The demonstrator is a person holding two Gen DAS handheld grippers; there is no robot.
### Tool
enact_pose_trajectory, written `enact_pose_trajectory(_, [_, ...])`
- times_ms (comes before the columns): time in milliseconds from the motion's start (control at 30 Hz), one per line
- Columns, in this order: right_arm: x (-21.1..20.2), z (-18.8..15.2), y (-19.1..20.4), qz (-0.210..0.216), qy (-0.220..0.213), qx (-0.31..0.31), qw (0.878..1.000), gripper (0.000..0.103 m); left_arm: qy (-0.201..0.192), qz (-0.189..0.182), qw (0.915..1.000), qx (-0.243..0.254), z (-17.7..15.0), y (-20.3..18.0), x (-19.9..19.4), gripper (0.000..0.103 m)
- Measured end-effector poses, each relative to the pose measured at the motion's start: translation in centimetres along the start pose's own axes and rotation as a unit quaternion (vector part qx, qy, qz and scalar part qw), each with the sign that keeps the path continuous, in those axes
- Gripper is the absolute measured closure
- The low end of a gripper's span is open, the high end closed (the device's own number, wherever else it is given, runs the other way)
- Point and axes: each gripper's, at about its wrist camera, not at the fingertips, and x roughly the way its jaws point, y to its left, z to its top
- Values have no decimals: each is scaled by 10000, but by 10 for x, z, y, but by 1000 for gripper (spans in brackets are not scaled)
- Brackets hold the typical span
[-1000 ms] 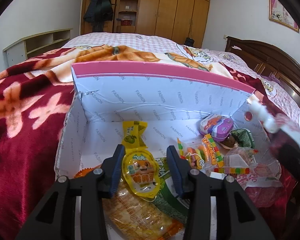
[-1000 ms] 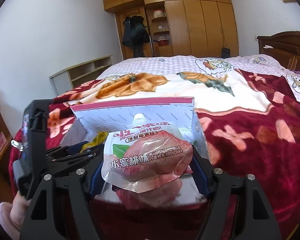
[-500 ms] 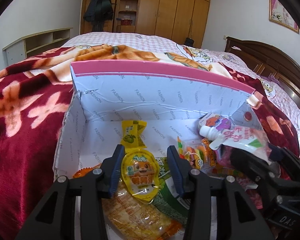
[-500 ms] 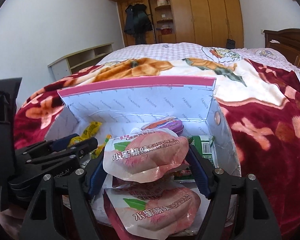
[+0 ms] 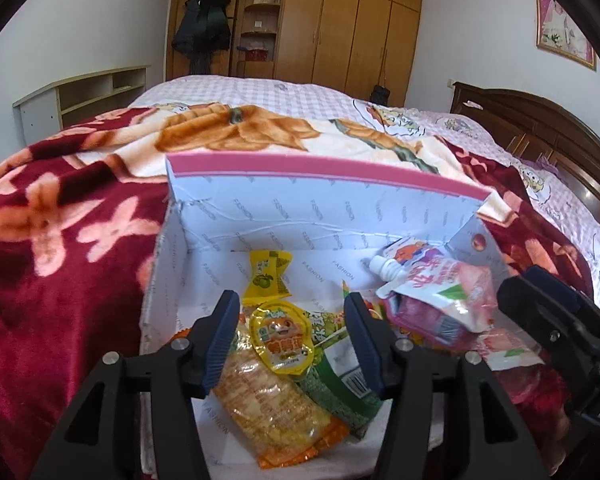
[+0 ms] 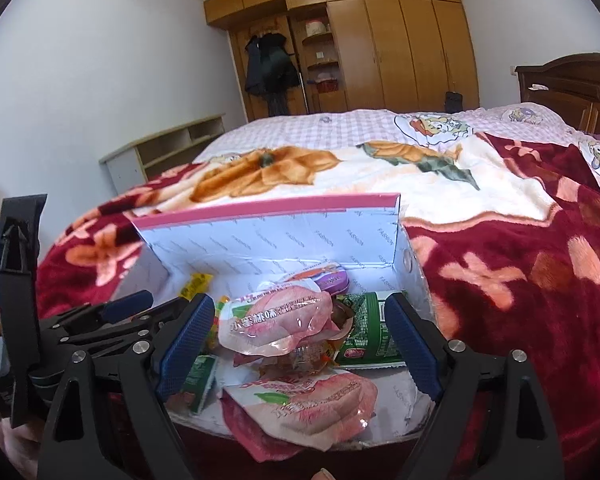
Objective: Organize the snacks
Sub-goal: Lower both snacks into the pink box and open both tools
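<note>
A white box (image 5: pixel 300 216) with a pink rim lies open on the bed, with snacks inside. My left gripper (image 5: pixel 292 332) hangs over its near left part, its jaws opening. A yellow jelly cup (image 5: pixel 282 336) lies between them on a cracker pack (image 5: pixel 268 400), with a gap on both sides. My right gripper (image 6: pixel 298 328) is over the near right part of the box (image 6: pixel 280 240), its jaws opening too. A pink peach drink pouch (image 6: pixel 276 320) rests on the pile between the fingers, clear of the pads. The same pouch (image 5: pixel 440 296) shows in the left wrist view.
A second peach pouch (image 6: pixel 300 408) lies at the box's near edge. A purple tin (image 6: pixel 328 280), a green pack (image 6: pixel 372 332) and a yellow candy (image 5: pixel 269 276) are also inside. A red flowered blanket (image 5: pixel 60 260) surrounds the box. Wardrobes and a low shelf stand beyond the bed.
The right gripper carried the peach pouch from in front of the box down onto the pile inside, then widened off it. The left jaws spread away from the jelly cup.
</note>
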Motion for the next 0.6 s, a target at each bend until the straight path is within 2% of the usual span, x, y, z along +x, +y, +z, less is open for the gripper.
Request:
enact_pose_trajectory(167, [-15, -4, 5, 44, -83, -56, 9999, 14, -115, 59, 9999, -7, -3, -1, -20, 39])
enact_pose_trajectory(600, [-56, -19, 8, 58, -212, 22, 9998, 14, -280, 34, 9995, -146, -19, -4, -72, 39])
